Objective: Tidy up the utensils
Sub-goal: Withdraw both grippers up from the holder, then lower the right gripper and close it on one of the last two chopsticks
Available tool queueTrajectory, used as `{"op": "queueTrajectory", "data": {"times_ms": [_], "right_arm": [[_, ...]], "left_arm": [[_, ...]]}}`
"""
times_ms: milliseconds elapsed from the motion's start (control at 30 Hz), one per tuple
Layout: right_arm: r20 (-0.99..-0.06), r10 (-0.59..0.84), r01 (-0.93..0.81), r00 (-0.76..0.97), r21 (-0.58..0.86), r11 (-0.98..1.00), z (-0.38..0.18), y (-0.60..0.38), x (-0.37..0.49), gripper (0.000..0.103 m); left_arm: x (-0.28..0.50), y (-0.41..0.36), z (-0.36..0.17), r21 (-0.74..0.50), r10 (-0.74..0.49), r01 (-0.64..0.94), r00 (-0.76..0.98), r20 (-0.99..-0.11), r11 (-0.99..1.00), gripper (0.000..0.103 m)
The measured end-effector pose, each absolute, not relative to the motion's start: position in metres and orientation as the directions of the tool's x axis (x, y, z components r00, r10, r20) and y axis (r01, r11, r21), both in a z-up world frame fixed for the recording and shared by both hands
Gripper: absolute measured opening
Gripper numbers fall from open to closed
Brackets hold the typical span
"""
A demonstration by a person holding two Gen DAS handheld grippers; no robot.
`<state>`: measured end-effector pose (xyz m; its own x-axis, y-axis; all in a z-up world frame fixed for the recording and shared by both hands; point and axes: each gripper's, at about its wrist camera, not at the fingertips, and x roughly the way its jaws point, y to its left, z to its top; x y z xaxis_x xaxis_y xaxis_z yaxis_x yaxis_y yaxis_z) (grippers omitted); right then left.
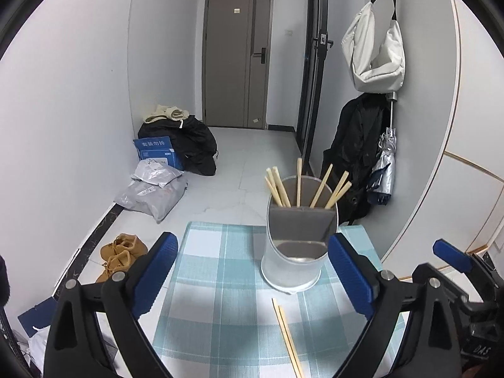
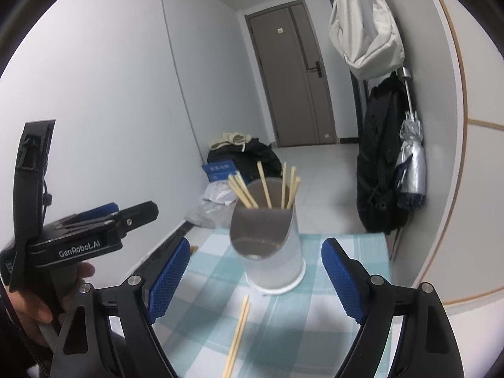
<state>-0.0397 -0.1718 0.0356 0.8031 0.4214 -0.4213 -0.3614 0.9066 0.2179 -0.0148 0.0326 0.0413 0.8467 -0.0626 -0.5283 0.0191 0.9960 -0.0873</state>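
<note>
Both claws, left claw (image 1: 252, 271) and right claw (image 2: 255, 280), gape empty. Two chopsticks (image 1: 288, 337) lie at six o'clock of the holder (image 1: 297, 239). A clumsy pinch could roll them off the counter (image 1: 220, 283).

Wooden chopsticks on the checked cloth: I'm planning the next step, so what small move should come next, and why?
Probably lower the open right hand-held gripper onto the pair of loose wooden chopsticks lying on the blue checked cloth. Both hand-held grippers are empty, and the other chopsticks already stand in the frosted cylindrical holder.

Seven chopsticks in holder (image 1: 294, 245) — two chopsticks (image 1: 288, 337) on placemat (image 1: 220, 283), two shoes (image 1: 121, 255)
</note>
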Motion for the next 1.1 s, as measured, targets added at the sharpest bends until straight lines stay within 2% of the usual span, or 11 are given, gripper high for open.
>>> {"op": "queueTrajectory", "data": {"times_ms": [333,500,600,900,1100], "right_arm": [[-0.552,0.38,-0.325,0.742,0.2,0.924,-0.009,-0.166,-0.038,0.086],[-0.618,0.358,-0.307,0.7,0.193,0.932,-0.03,-0.162,-0.029,0.086],[-0.665,0.338,-0.295,0.666,0.182,0.938,-0.043,-0.157,-0.026,0.086],[-0.78,0.324,-0.328,0.536,0.162,0.931,-0.084,-0.134,-0.01,0.083],[-0.838,0.283,-0.38,0.466,0.099,0.92,-0.108,-0.112,0.006,0.08]], "left_arm": [[-0.011,0.04,-0.006,-0.12,-0.056,-0.023,0.791,-0.609,0.992,0.093],[-0.011,0.041,-0.022,-0.119,-0.066,-0.01,0.785,-0.616,0.993,0.093],[-0.007,0.041,-0.027,-0.079,-0.043,-0.009,0.774,-0.632,0.997,0.093],[0.007,0.067,-0.035,-0.166,-0.074,-0.05,0.746,-0.662,0.985,0.093],[0.013,0.081,-0.037,-0.166,-0.036,-0.106,0.733,-0.679,0.98,0.093]]}}
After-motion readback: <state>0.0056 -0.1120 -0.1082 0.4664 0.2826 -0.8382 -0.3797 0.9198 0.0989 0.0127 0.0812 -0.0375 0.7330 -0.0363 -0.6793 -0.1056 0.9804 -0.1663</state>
